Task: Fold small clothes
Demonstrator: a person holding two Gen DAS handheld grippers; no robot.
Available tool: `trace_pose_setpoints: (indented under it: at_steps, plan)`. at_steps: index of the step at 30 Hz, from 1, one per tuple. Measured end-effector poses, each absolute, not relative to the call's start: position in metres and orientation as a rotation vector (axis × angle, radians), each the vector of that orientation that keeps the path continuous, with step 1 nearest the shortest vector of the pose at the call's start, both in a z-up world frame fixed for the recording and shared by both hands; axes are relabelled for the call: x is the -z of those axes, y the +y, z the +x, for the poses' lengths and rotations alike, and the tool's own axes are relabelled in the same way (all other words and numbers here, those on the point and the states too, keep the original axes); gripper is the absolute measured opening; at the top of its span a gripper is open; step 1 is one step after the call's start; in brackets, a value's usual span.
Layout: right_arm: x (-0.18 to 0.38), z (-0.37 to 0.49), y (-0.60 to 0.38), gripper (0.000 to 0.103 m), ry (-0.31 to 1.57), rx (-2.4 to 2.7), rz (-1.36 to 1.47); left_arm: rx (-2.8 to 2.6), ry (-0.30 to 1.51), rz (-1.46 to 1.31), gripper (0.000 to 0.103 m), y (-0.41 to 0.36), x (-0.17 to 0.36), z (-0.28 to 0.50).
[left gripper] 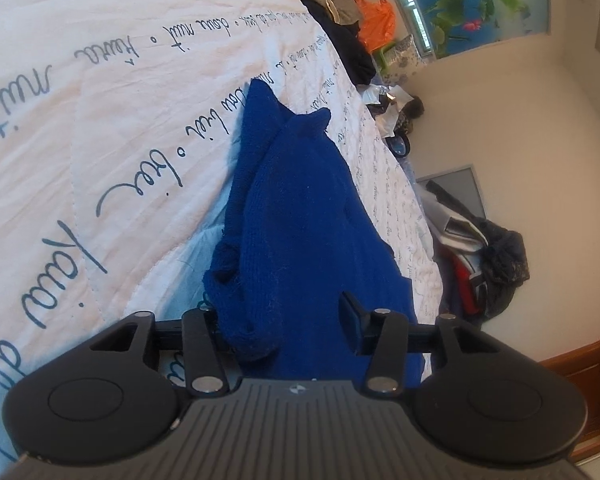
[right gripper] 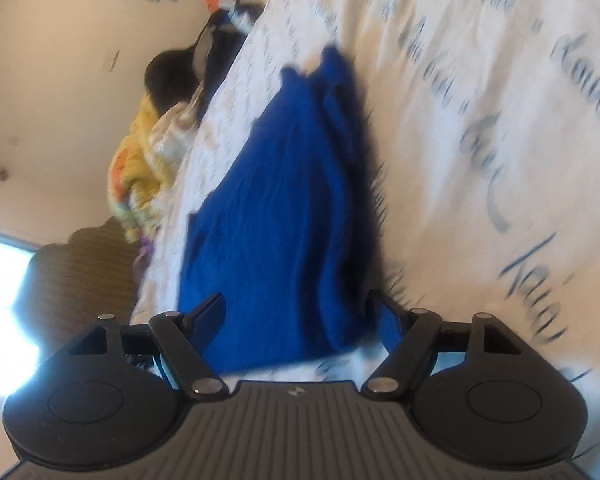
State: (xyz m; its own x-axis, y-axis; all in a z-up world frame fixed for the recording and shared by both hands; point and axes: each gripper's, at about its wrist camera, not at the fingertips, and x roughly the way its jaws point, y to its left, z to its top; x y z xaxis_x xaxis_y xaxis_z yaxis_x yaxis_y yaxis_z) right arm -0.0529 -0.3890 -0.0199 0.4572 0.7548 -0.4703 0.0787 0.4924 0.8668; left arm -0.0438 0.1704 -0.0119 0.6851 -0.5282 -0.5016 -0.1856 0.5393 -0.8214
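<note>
A small blue knitted garment (left gripper: 296,216) lies partly folded on a white quilt (left gripper: 100,120) printed with blue script. My left gripper (left gripper: 276,320) is open, its fingers spread on either side of the garment's near end, with cloth bunched between them. In the right wrist view the same garment (right gripper: 284,208) lies on the quilt (right gripper: 480,120). My right gripper (right gripper: 300,316) is open, its jaws standing wide on either side of the garment's near edge. That view is blurred.
The bed edge runs beside the garment. Beyond it lie heaps of dark clothes (left gripper: 488,256), an orange bag (left gripper: 374,20) and a cream wall. In the right wrist view a yellow blanket (right gripper: 140,160) and a wooden headboard (right gripper: 84,272) stand at the left.
</note>
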Motion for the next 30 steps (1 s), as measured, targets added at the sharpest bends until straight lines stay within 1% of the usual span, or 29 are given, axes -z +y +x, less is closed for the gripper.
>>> trace_pose_setpoints:
  at_steps: [3, 4, 6, 7, 9, 10, 11, 12, 13, 14, 15, 16, 19, 22, 25, 27, 29, 30]
  plan:
    - [0.015, -0.049, -0.372, 0.078, 1.06, -0.552, 0.924, 0.236, 0.834, -1.009, 0.051, 0.171, 0.011, -0.042]
    - [0.012, -0.048, -0.376, 0.078, 1.031, -0.513, 0.925, 0.239, 0.838, -1.013, 0.051, 0.172, 0.012, -0.041]
    - [0.018, -0.046, -0.394, 0.079, 0.964, -0.424, 1.027, 0.242, 0.843, -1.032, 0.051, 0.175, 0.014, -0.041]
    - [0.023, -0.044, -0.395, 0.075, 0.969, -0.418, 1.054, 0.241, 0.843, -1.041, 0.051, 0.175, 0.014, -0.041]
    - [0.021, -0.04, -0.378, 0.075, 1.022, -0.5, 0.981, 0.236, 0.836, -1.042, 0.051, 0.175, 0.015, -0.041]
    - [0.019, -0.04, -0.371, 0.075, 1.041, -0.523, 0.948, 0.231, 0.833, -1.033, 0.048, 0.174, 0.015, -0.041]
    - [0.017, -0.04, -0.368, 0.071, 1.036, -0.517, 0.933, 0.22, 0.83, -1.027, 0.038, 0.173, 0.015, -0.042]
    - [0.018, -0.04, -0.369, 0.06, 1.024, -0.497, 0.937, 0.211, 0.835, -1.022, 0.033, 0.172, 0.015, -0.041]
    - [0.021, -0.04, -0.371, 0.029, 1.021, -0.479, 0.959, 0.2, 0.849, -1.019, 0.019, 0.171, 0.017, -0.04]
    - [0.029, -0.041, -0.374, 0.012, 1.034, -0.457, 0.988, 0.188, 0.863, -1.022, 0.006, 0.172, 0.019, -0.039]
    - [0.037, -0.042, -0.376, 0.011, 1.046, -0.434, 1.002, 0.18, 0.874, -1.029, 0.004, 0.174, 0.021, -0.038]
    - [0.044, -0.044, -0.377, 0.007, 1.033, -0.443, 1.019, 0.18, 0.876, -1.038, 0.004, 0.177, 0.023, -0.037]
    - [0.042, -0.05, -0.379, 0.007, 0.999, -0.442, 1.018, 0.175, 0.866, -1.004, 0.003, 0.178, 0.015, -0.038]
    - [0.026, -0.06, -0.384, 0.006, 0.922, -0.503, 1.034, 0.243, 0.86, -1.002, 0.003, 0.178, -0.004, -0.047]
    - [0.003, -0.079, -0.392, 0.006, 0.867, -0.556, 1.041, 0.296, 0.854, -0.943, 0.003, 0.18, -0.03, -0.068]
    - [0.0, -0.096, -0.398, 0.006, 0.869, -0.56, 1.041, 0.285, 0.874, -0.909, 0.003, 0.187, -0.026, -0.083]
    - [0.01, -0.109, -0.397, 0.006, 0.908, -0.542, 1.031, 0.23, 0.922, -0.867, 0.006, 0.192, -0.007, -0.091]
    - [0.018, -0.113, -0.396, 0.009, 0.938, -0.514, 1.007, 0.211, 0.948, -0.873, 0.007, 0.194, 0.003, -0.093]
